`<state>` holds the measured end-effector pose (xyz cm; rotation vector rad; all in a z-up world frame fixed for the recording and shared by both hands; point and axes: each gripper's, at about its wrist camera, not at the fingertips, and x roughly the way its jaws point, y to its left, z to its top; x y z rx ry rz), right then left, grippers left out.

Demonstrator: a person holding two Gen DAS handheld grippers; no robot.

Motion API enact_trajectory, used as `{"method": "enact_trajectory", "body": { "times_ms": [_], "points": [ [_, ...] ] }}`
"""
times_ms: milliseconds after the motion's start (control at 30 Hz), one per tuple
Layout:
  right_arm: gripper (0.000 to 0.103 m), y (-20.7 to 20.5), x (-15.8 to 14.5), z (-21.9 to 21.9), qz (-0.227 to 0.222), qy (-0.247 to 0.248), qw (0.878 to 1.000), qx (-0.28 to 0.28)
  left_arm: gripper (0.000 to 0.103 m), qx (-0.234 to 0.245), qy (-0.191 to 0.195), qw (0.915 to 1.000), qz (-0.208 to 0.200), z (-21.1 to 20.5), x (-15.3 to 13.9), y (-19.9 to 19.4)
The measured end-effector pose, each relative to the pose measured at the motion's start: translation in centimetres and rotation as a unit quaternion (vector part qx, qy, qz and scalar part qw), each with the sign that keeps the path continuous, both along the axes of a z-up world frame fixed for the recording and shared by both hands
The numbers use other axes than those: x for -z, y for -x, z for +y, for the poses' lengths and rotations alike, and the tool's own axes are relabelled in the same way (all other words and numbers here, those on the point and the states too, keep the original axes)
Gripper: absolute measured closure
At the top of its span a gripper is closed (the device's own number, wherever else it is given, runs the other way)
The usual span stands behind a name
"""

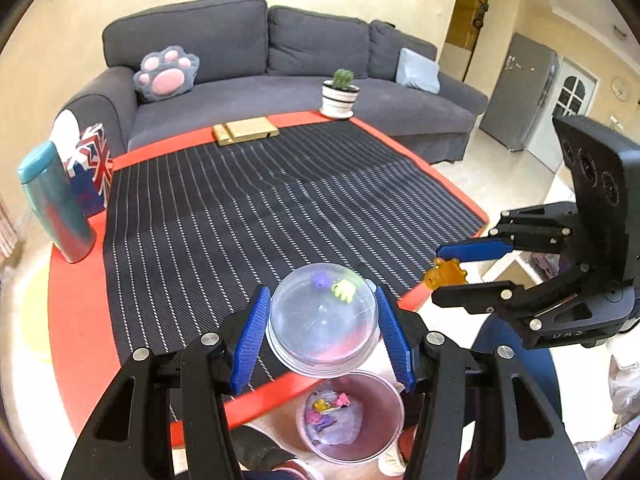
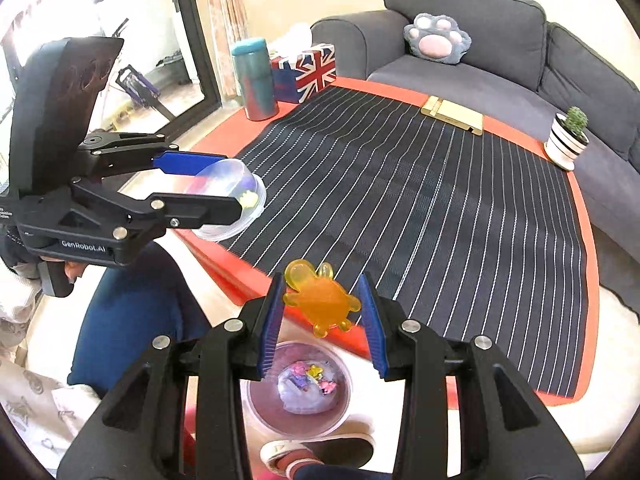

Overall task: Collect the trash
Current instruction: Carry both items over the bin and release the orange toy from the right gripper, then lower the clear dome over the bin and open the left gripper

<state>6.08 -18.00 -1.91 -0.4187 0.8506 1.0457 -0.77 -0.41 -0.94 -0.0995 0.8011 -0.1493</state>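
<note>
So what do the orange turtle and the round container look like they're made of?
Orange turtle: probably soft rubber or gel, translucent and glossy; light glows through it. Round container: looks like thin clear plastic, smooth and shiny; the small toys inside and the mat behind show through.

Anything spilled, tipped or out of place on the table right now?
Nothing spilled. The teal tumbler and potted cactus stand upright. Only oddity: the clear plastic dish in the left tool is tilted, with small toys inside.
</note>
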Motion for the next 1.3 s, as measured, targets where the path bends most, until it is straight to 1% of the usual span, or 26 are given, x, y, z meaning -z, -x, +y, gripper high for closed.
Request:
{"method": "enact_trajectory", "body": {
  "times_ms": [333,533,733,767,800,833,867,933,967,1033,1067,1300],
  "points": [
    [0.066,4.2,0.0,-3.4,0.008,-0.009,1.0,-0.001,0.05,0.013,0.005,0.9998,-0.01,-2.4,-0.3,3.9],
    [0.066,5.7,1.1,-4.0,0.024,-0.005,1.0,-0.005,0.05,0.014,0.016,0.9998,-0.006,-2.8,0.0,5.4],
    [0.065,6.4,1.9,-4.1,0.037,-0.008,0.999,-0.012,0.05,0.008,0.016,0.9998,-0.002,-2.7,0.2,6.1],
    [0.06,6.4,2.0,-4.1,0.036,-0.009,0.999,-0.009,0.05,0.007,0.015,0.9999,-0.001,-2.6,0.2,6.2],
    [0.04,6.3,2.0,-4.2,0.036,-0.011,0.999,-0.005,0.05,0.005,0.016,0.9999,-0.002,-2.5,0.2,6.2],
    [0.031,6.2,1.9,-4.4,0.035,-0.012,0.999,-0.003,0.05,0.005,0.016,0.9999,-0.002,-2.6,0.2,6.3],
    [0.025,6.1,1.9,-4.5,0.034,-0.013,0.999,0.002,0.05,0.005,0.015,0.9999,-0.001,-2.6,0.2,6.2],
    [0.022,5.9,2.0,-4.8,0.033,-0.01,0.999,0.013,0.05,0.006,0.015,0.9999,0.001,-2.7,0.3,6.3],
    [0.016,5.7,2.1,-4.9,0.032,-0.007,0.999,0.019,0.05,0.006,0.015,0.9999,0.001,-2.8,0.4,6.3],
    [0.015,5.6,2.0,-5.1,0.032,-0.008,0.999,0.025,0.05,0.007,0.015,0.9999,0.002,-2.9,0.4,6.3],
    [0.011,5.6,2.0,-5.2,0.032,-0.008,0.999,0.025,0.05,0.007,0.016,0.9998,0.002,-2.9,0.4,6.3],
    [0.005,5.4,1.9,-5.6,0.035,-0.009,0.999,0.036,0.05,0.013,0.017,0.9998,0.005,-3.2,0.7,6.1]
  ]
}}
